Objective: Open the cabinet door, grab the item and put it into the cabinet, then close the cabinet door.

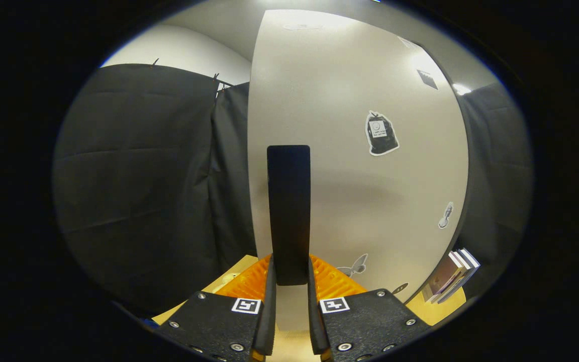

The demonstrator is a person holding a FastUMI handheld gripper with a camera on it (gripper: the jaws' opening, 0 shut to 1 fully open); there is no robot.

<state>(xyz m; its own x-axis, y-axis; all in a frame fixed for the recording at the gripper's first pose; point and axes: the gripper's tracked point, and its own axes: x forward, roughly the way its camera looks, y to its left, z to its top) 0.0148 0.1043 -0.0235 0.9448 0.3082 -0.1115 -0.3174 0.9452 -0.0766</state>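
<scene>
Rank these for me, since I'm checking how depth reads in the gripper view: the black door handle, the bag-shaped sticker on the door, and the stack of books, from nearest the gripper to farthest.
1. Black door handle: between the fingers of the gripper, which look shut on it.
2. Bag-shaped sticker: on the cabinet door, beyond the handle.
3. Stack of books: past the door's far edge, off to one side.

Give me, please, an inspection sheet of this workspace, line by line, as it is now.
Surface: tan tabletop under the cabinet, bare where it shows.
Job's things: pale cabinet door with stickers; its dark upright handle stands between the fingers.
Clutter: a few books lean at the door's right, beyond the fingers.
Grippers: gripper closed around the handle; both fingers appear to press on it.
Cables: nothing seen.
Surroundings: black cloth wall left and right; white room wall above.
</scene>
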